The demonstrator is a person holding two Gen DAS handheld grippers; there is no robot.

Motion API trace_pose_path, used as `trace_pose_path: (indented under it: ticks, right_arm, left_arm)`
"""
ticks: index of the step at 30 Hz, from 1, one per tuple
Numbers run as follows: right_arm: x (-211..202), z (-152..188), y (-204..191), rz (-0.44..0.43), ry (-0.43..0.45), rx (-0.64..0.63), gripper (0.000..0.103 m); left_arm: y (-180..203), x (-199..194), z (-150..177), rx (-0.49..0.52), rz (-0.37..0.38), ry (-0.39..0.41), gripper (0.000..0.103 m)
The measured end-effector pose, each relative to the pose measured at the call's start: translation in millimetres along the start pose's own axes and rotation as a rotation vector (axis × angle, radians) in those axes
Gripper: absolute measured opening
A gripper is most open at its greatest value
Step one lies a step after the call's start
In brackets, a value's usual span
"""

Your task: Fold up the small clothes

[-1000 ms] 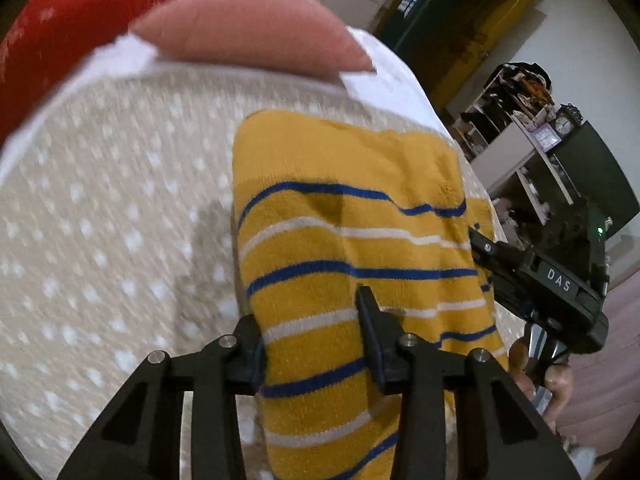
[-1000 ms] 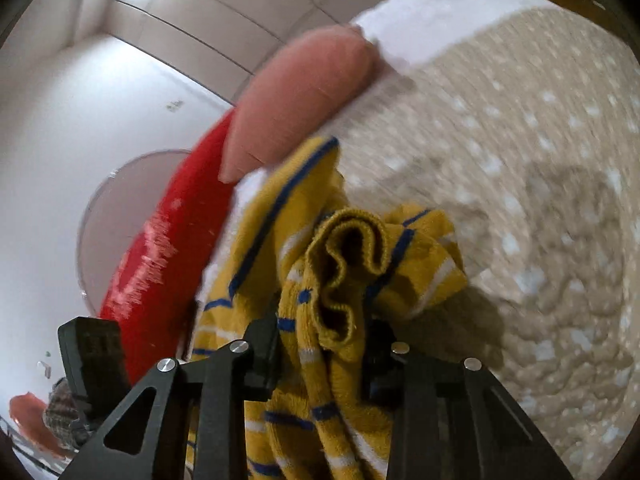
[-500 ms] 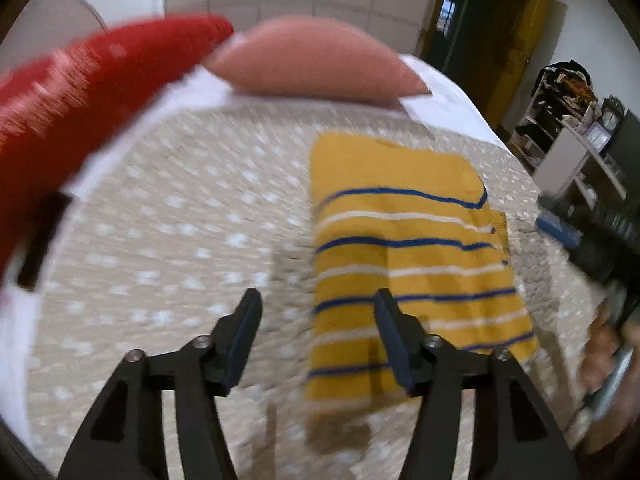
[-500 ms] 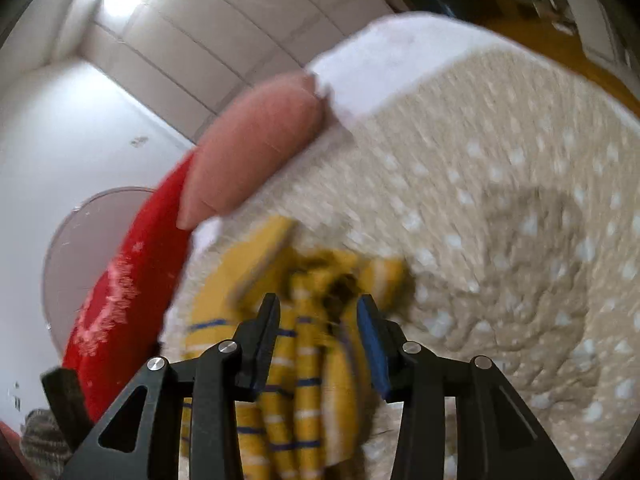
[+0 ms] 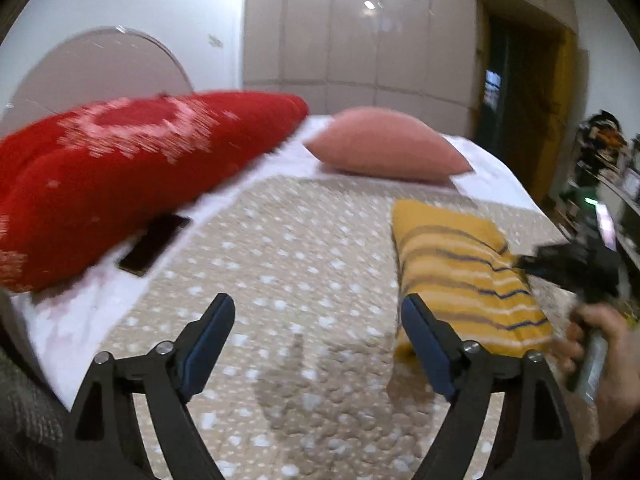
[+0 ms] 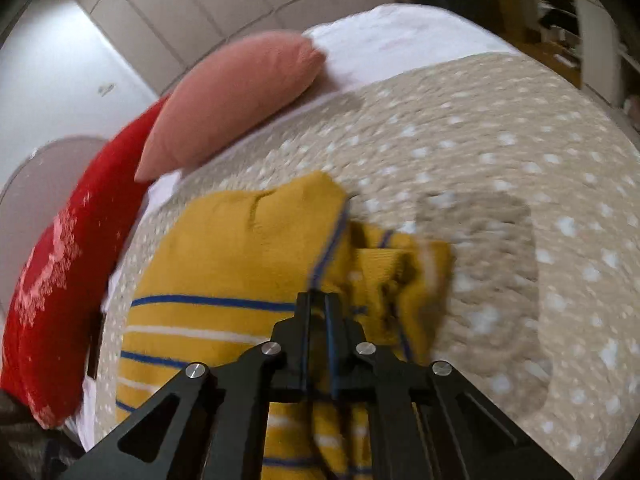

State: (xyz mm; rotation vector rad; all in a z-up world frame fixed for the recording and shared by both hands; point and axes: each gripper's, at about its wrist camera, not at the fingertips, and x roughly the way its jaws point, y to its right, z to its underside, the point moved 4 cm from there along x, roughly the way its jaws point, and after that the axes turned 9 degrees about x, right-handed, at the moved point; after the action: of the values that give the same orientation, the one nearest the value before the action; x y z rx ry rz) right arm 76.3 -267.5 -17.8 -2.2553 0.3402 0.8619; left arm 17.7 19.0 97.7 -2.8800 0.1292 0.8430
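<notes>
A yellow knitted garment [image 5: 464, 272] with blue and white stripes lies folded on the beige dotted bedspread [image 5: 304, 264]. My left gripper [image 5: 318, 336] is open and empty, raised above the bedspread to the left of the garment. My right gripper [image 6: 318, 312] has its jaws closed together above the garment [image 6: 240, 264]; whether cloth is pinched between them is hidden. The right gripper and the hand holding it also show at the right edge of the left wrist view [image 5: 576, 264].
A red cushion [image 5: 120, 188] and a pink pillow [image 5: 384, 148] lie at the head of the bed. A dark phone [image 5: 154, 244] rests by the red cushion. Shelves [image 5: 612, 168] and a doorway [image 5: 520, 92] stand to the right.
My left gripper let go of the garment, opened wide and pulled back to the left. My right gripper released the bunched cloth, then closed its jaws. The garment now lies flatter.
</notes>
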Motion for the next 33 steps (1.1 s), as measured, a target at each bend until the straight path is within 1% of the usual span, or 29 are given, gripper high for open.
trace_pose_path:
  ticks: [2, 3, 4, 5, 6, 7, 8, 10, 13, 15, 18, 21, 23, 29, 33]
  right_arm:
    - [-30.2, 7.7, 3.8, -0.028, 0.050, -0.031, 0.040]
    - [-46.6, 13.5, 8.8, -0.044, 0.069, -0.036, 0.043]
    - [-63.7, 20.6, 14.2, -0.061, 0.090, -0.038, 0.048]
    - [-75.3, 27.7, 17.4, -0.071, 0.104, -0.038, 0.052]
    - [-92.2, 38.4, 22.7, -0.077, 0.130, -0.041, 0.055]
    - [-102.7, 41.6, 27.3, -0.073, 0.146, -0.043, 0.059]
    - [-114.5, 49.0, 30.2, -0.061, 0.165, -0.049, 0.062]
    - [-133.2, 69.7, 34.2, -0.037, 0.189, -0.062, 0.063]
    - [-153.6, 102.3, 40.8, -0.017, 0.182, -0.056, 0.066]
    - [-160.0, 123.8, 45.4, 0.007, 0.178, -0.066, 0.066]
    - [-166.7, 148.0, 53.7, 0.037, 0.168, -0.077, 0.066]
    - [-169.0, 160.6, 60.1, 0.052, 0.157, -0.097, 0.066]
    - [-172.3, 167.4, 61.5, 0.083, 0.166, -0.122, 0.067]
    - [-173.1, 174.0, 59.2, 0.121, 0.182, -0.164, 0.071]
    - [-163.1, 178.7, 55.6, 0.130, 0.163, -0.185, 0.071]
  left_arm:
    - [-3.5, -9.5, 2.7, 0.013, -0.136, 0.027, 0.086]
    - [-3.6, -12.0, 4.2, 0.024, -0.178, 0.029, 0.086]
    - [-3.2, -15.7, 6.2, 0.030, -0.206, 0.029, 0.086]
    - [-2.2, -19.1, 8.3, 0.031, -0.214, 0.026, 0.086]
    - [-1.0, -22.5, 10.7, 0.030, -0.207, 0.027, 0.086]
    - [0.6, -25.8, 12.9, 0.029, -0.187, 0.034, 0.086]
    - [4.0, -30.7, 16.0, 0.031, -0.148, 0.050, 0.086]
    - [11.3, -39.7, 22.7, 0.037, -0.075, 0.075, 0.087]
    - [25.4, -48.9, 32.1, 0.056, -0.009, 0.029, 0.087]
    - [33.8, -54.3, 37.3, 0.056, -0.001, -0.009, 0.086]
    - [43.6, -60.7, 39.5, 0.068, -0.027, -0.059, 0.086]
    - [53.1, -65.2, 40.2, 0.085, -0.046, -0.064, 0.086]
    - [58.2, -67.2, 40.3, 0.089, -0.034, -0.057, 0.086]
    - [68.8, -63.5, 49.4, 0.083, 0.055, -0.082, 0.086]
    - [70.5, -58.5, 54.7, 0.086, 0.064, -0.094, 0.086]
